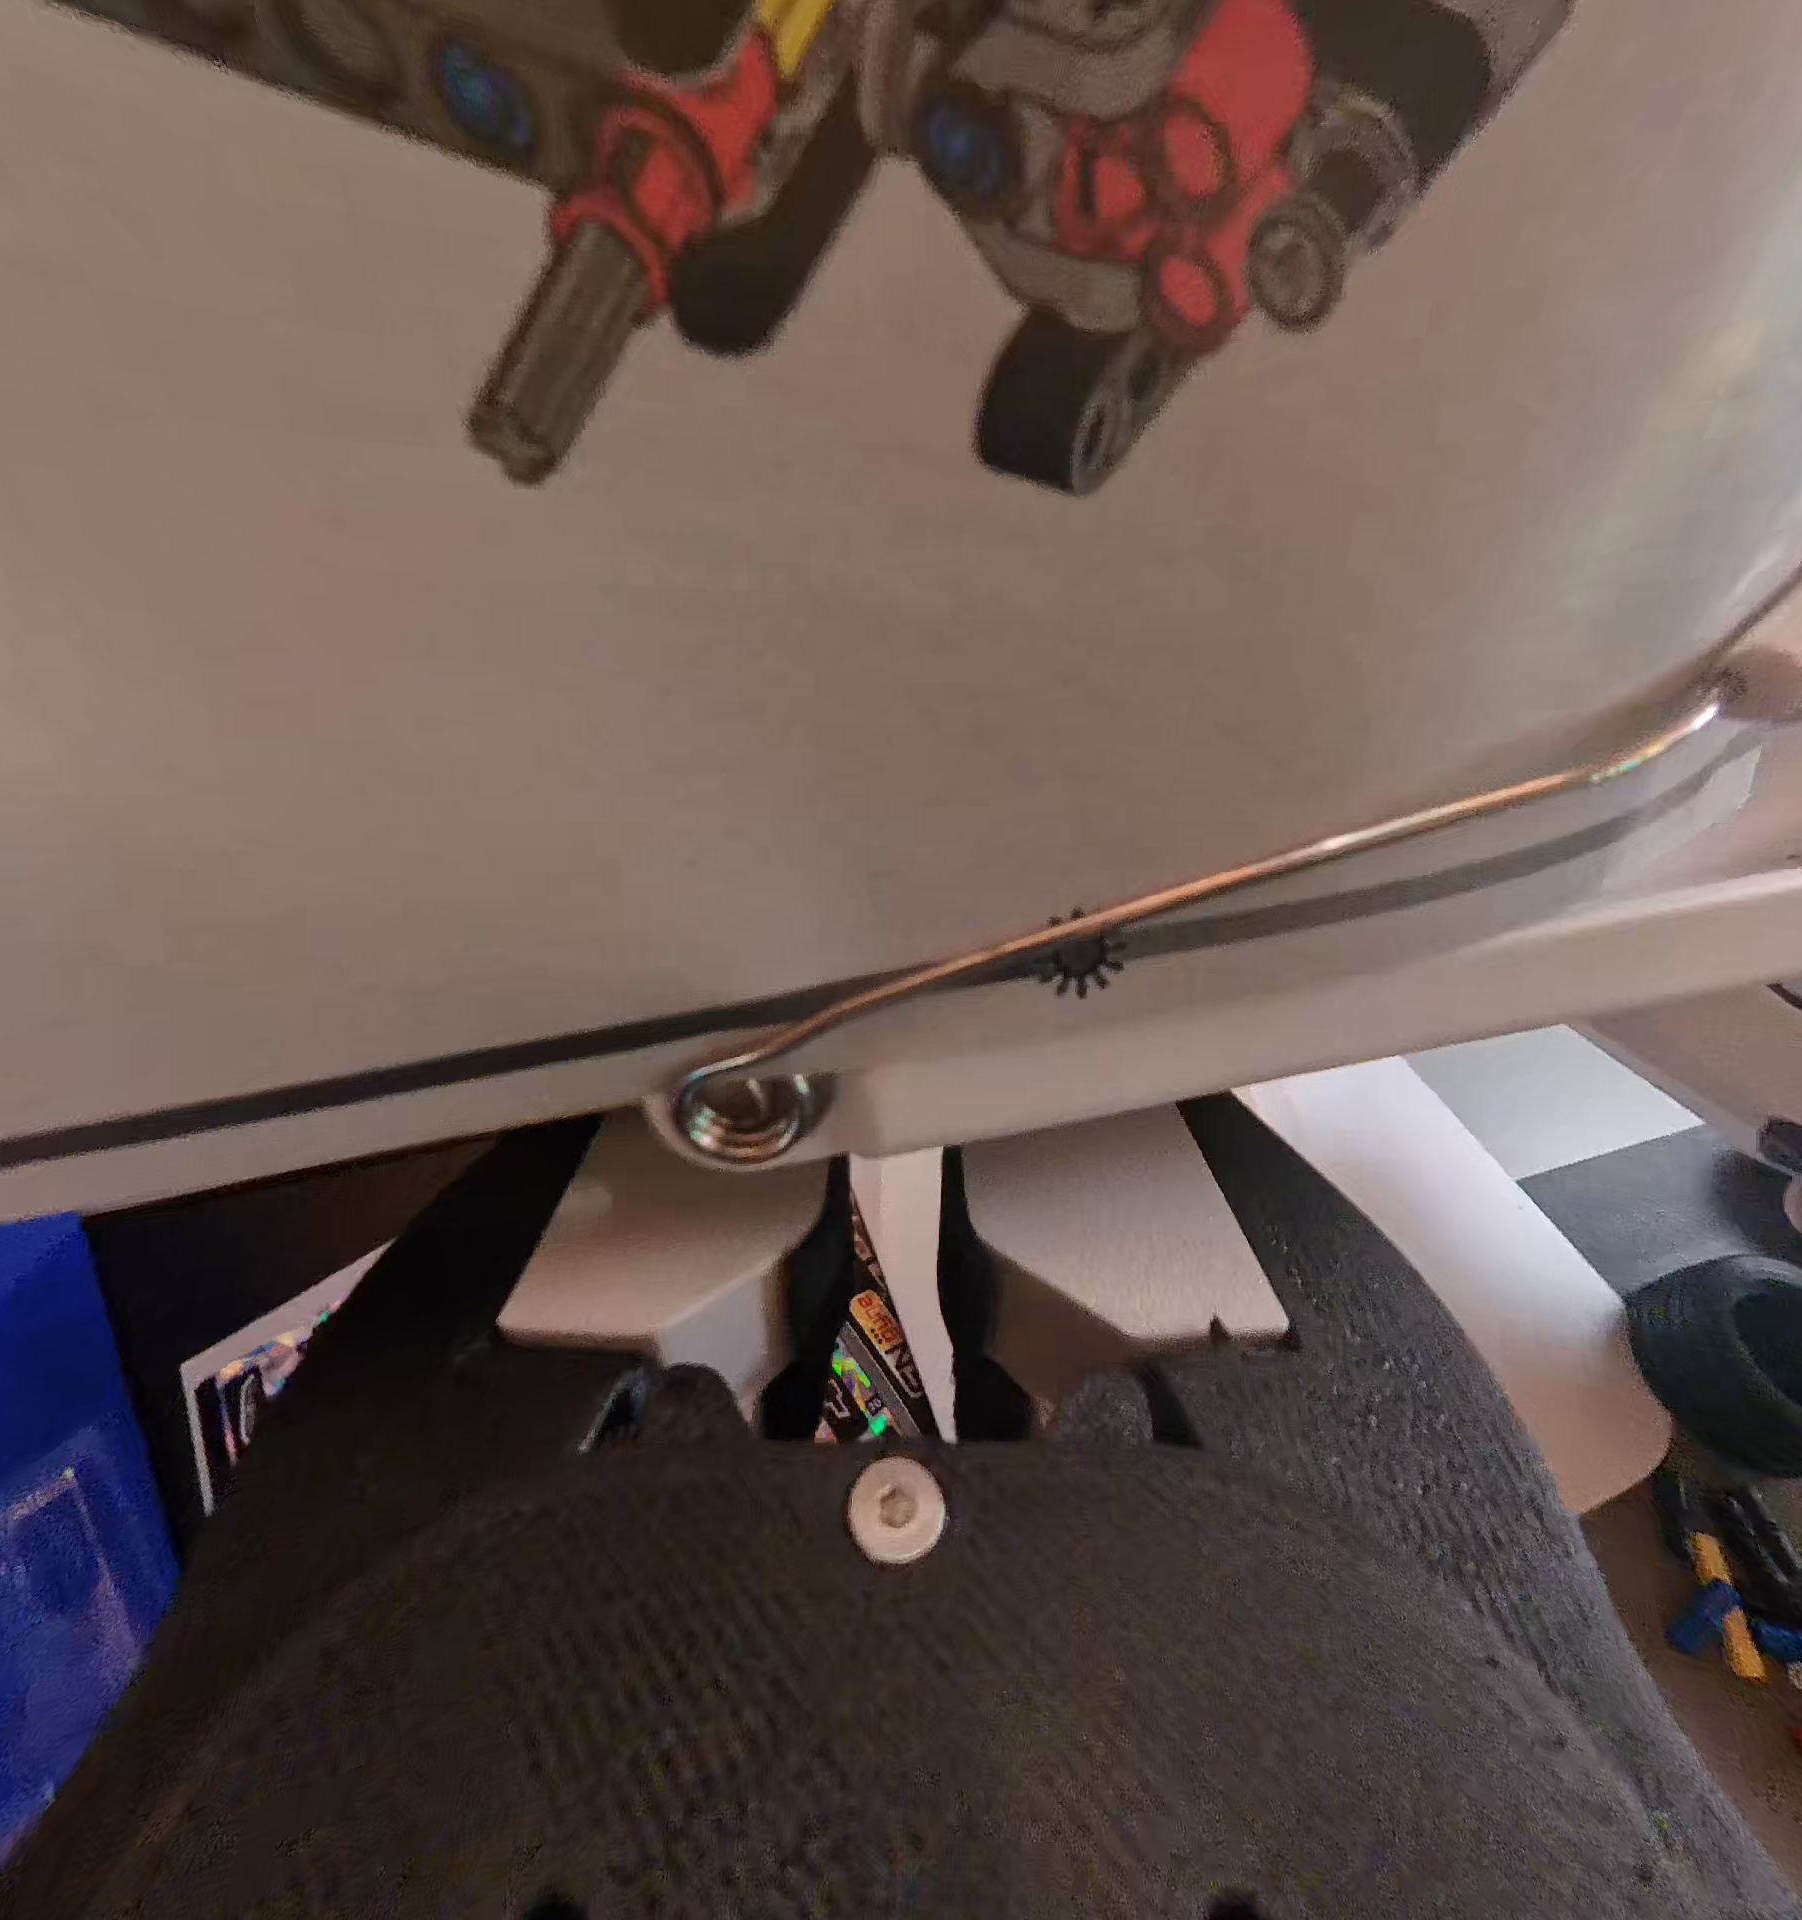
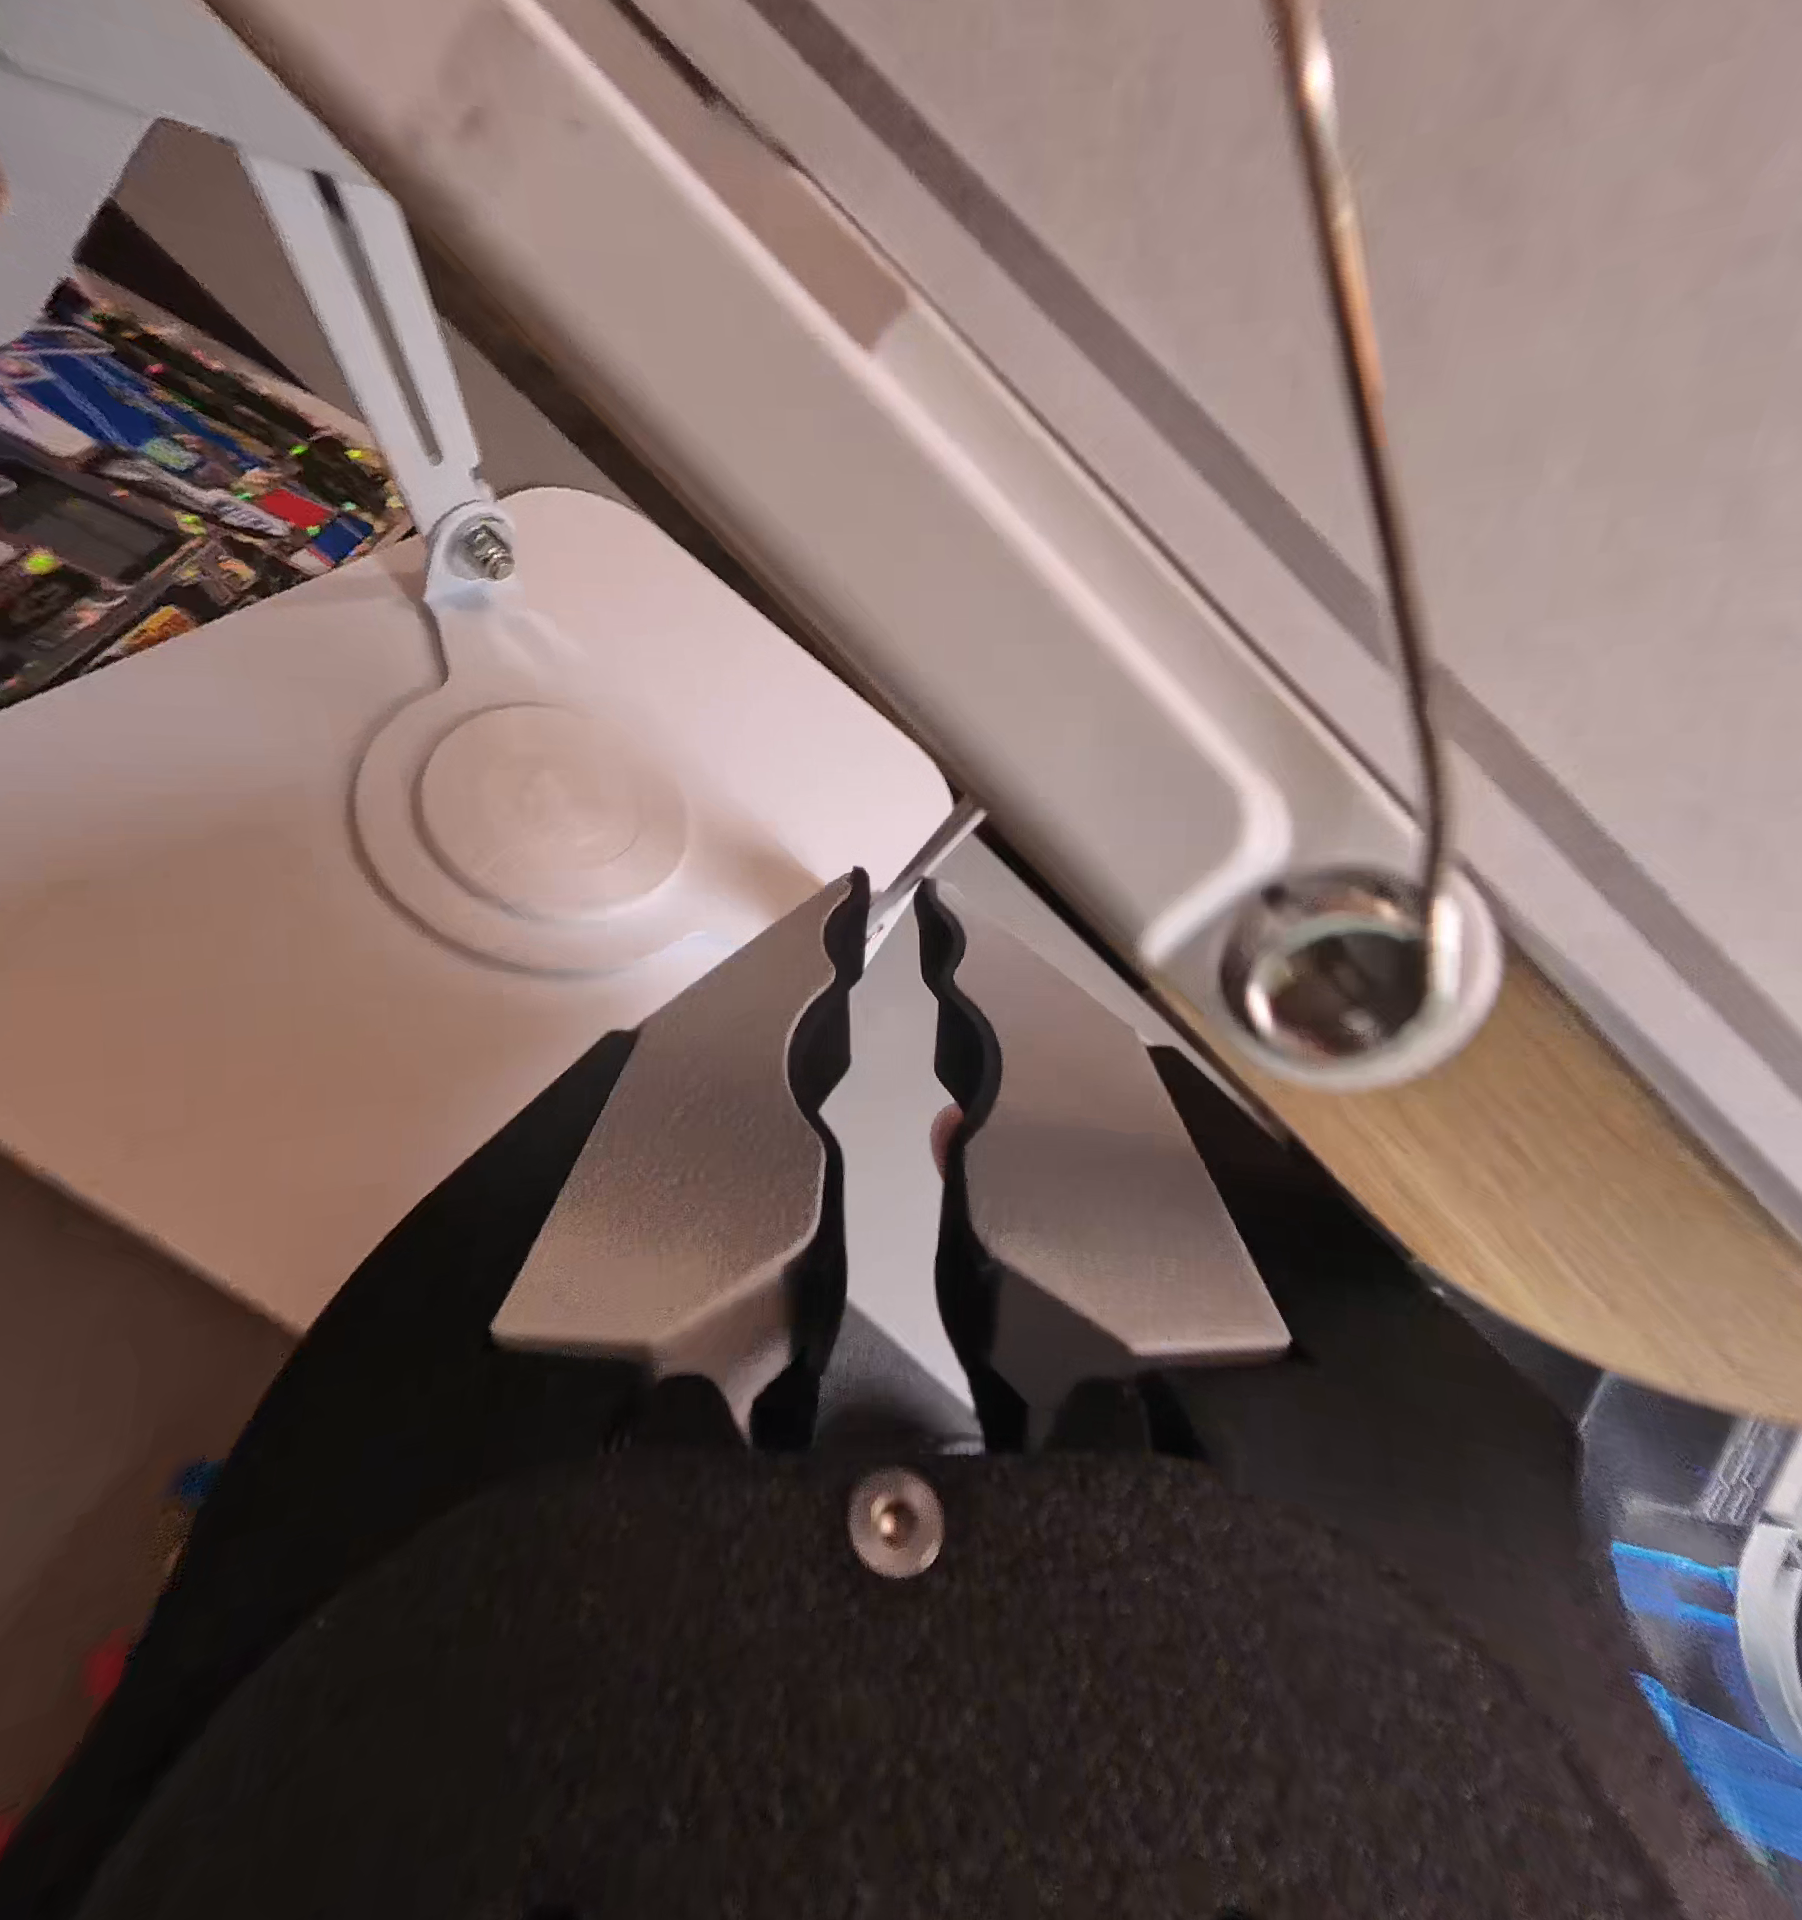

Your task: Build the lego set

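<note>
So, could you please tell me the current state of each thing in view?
Instruction booklet: open, propped on the stand.
Wire page holder: down across the page.
Left gripper: narrow gap, fingertips hidden under the stand.
Right gripper: nearly closed around a thin white sheet; clamping unclear.
Tyre: lying loose, unmounted.

Open instruction booklet (image 1: 876, 644) propped on a white stand; loose blue, yellow and black lego pieces (image 1: 1754, 1610) lie nearby
</note>
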`<state>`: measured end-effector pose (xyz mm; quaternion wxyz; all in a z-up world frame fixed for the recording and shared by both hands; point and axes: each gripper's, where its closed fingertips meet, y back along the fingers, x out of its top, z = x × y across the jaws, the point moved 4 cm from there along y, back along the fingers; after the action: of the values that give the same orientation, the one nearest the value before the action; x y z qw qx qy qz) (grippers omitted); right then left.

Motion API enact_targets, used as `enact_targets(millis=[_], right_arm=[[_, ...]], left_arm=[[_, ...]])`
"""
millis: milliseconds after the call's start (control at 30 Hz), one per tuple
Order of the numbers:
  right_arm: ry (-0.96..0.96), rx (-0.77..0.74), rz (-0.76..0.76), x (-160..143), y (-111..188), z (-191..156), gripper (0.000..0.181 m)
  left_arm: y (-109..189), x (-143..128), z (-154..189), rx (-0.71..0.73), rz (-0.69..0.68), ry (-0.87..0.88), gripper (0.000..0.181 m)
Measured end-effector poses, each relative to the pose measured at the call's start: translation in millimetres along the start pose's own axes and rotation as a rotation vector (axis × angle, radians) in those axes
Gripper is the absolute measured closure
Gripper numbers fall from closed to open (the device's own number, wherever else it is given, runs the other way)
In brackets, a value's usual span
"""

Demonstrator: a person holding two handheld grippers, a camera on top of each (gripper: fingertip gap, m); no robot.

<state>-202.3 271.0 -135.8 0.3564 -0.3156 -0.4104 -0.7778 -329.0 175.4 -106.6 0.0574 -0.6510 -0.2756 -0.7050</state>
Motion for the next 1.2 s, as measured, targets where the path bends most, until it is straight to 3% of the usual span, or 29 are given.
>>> enact_targets(millis=[33, 100, 167, 233, 300, 367, 400, 500, 667, 800, 1000, 1200], right_arm=[[-0.012, 0.038, -0.008, -1.4, 11.5, -2.0, 0.169], [-0.042, 0.157, -0.015, -1.8, 54.3, -9.4, 0.158], [-0.023, 0.181, 0.070, 11.0, 126.0, -1.7, 0.157], [0.077, 0.030, 0.225, 34.0, 216.7, 37.7, 0.159], [0.185, -0.221, 0.301, 48.3, 305.3, 102.5, 0.158], [0.282, -0.435, 0.244, 46.4, 370.2, 172.3, 0.148], [0.337, -0.486, 0.191, 41.6, 387.8, 200.7, 0.141], [0.515, -0.531, -0.032, 23.7, 388.8, 255.3, 0.129], [0.752, -0.445, -0.271, 17.7, 351.4, 268.2, 0.130], [0.793, -0.381, -0.340, 12.7, 339.2, 262.3, 0.135], [0.827, -0.433, -0.319, 16.5, 336.6, 260.6, 0.144], [0.838, -0.441, -0.373, 18.7, 332.0, 263.2, 0.150]], left_arm=[[3.8, 0.8, 0.6, -0.009, 0.001, 0.051, 0.176], [14.9, -1.7, 7.2, -0.077, -0.009, 0.188, 0.159], [31.4, -7.7, 17.8, -0.165, -0.014, 0.292, 0.143], [54.5, -12.2, 28.8, -0.215, 0.013, 0.254, 0.143], [85.5, -10.7, 39.6, -0.242, 0.079, 0.124, 0.143], [123.7, -1.6, 50.4, -0.278, 0.172, 0.021, 0.144], [143.3, 4.6, 55.3, -0.294, 0.216, -0.016, 0.145], [193.4, 20.6, 72.4, -0.355, 0.291, -0.066, 0.146], [269.0, 22.2, 94.2, -0.427, 0.336, -0.175, 0.146], [323.2, -1.6, 84.6, -0.433, 0.328, -0.248, 0.149], [364.0, -53.7, 48.2, -0.375, 0.246, -0.264, 0.151], [380.8, -84.4, 26.6, -0.331, 0.223, -0.211, 0.153]])
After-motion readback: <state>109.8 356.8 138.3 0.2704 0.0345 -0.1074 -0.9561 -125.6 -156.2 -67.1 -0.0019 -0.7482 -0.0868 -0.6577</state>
